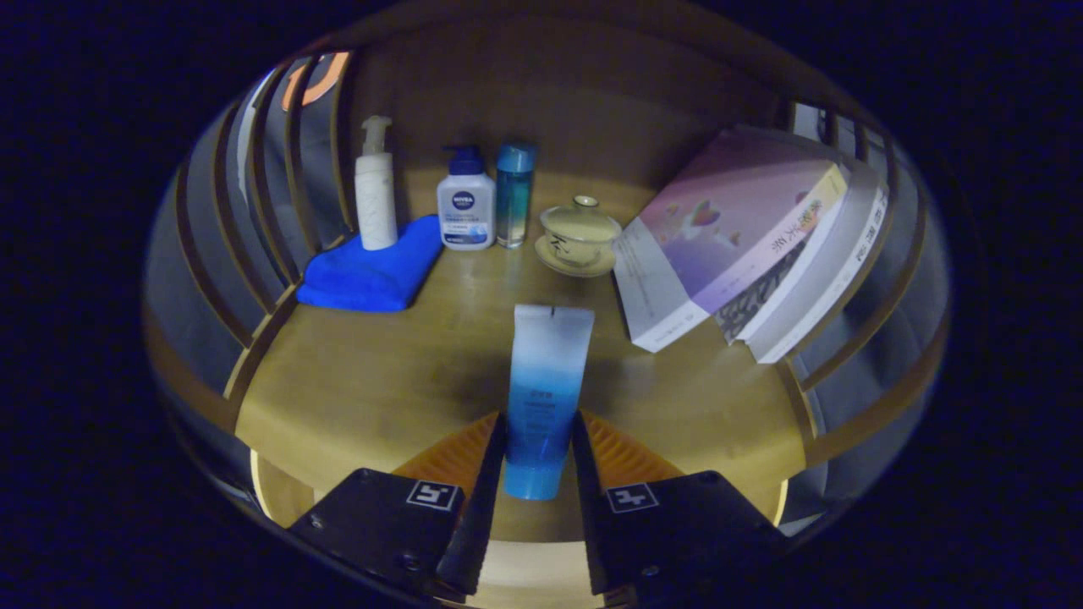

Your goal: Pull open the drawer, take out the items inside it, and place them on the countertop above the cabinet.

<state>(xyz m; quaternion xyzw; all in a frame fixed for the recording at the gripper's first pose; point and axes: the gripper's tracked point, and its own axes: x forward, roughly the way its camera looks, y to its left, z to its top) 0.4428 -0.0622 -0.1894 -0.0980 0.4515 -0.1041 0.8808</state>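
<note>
A blue-and-white squeeze tube (543,391) sticks forward from between my two fingers, its cap end toward me. My gripper (539,444) is shut on the tube, both fingers pressing its sides. The tube hangs just above the front part of the wooden countertop (372,381); whether it touches the wood I cannot tell. The drawer is hidden from this angle.
Beyond the tube stand a white pump bottle (375,186), a white bottle with a blue pump (465,203), a slim blue bottle (514,196) and a lidded tea cup on a saucer (579,237). A blue cloth (372,271) lies left; stacked books (744,245) lean right. Wooden slat rails flank both sides.
</note>
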